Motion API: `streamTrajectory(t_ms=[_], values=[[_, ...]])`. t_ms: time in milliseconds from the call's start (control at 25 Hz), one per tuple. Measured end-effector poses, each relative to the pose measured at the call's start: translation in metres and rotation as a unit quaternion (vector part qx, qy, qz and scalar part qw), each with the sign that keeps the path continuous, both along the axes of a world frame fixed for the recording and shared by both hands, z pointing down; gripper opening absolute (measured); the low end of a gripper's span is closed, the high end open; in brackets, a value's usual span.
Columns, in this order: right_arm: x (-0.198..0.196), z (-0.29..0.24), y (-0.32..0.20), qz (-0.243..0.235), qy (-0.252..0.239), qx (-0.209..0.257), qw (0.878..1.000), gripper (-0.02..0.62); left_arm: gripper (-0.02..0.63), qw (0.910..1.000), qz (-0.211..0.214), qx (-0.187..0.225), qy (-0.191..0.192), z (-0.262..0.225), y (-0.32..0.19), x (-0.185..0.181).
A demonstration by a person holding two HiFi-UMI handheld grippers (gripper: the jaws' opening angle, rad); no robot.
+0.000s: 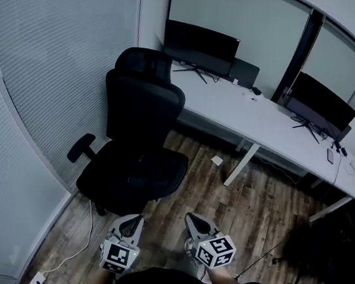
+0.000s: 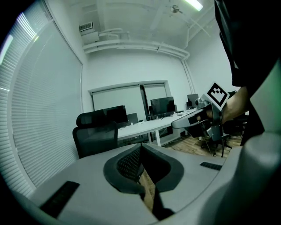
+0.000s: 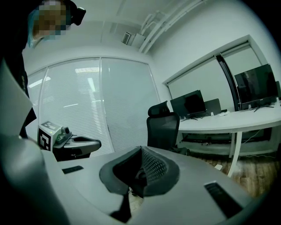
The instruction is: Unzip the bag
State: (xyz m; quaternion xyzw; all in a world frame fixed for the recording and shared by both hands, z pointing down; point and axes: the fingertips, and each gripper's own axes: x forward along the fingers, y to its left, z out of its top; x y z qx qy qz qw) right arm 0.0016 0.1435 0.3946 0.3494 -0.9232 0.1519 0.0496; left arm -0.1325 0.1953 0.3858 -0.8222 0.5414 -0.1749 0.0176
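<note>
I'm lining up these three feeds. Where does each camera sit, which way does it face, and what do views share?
Head view: on the person's head, steeply down at chair and desk; left gripper and right gripper show at bottom.
Left gripper view: on the left gripper, over its shut fingers toward chair and desk; right gripper at right.
Right gripper view: on the right gripper, toward blinds and chair; left gripper at left.
Shared: chair and desk, all three.

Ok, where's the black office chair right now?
Head view, left of centre: the office chair stands at the left end of the white desk, just ahead of the left tool.
</note>
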Motion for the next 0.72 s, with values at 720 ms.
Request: streamTrajectory(t_ms=[720], values=[[-0.018, 0.000, 0.020, -0.015, -0.002, -0.006, 1.000, 0.043, 0.018, 0.9999, 0.000, -0.003, 0.015, -0.001, 0.020, -0.001]])
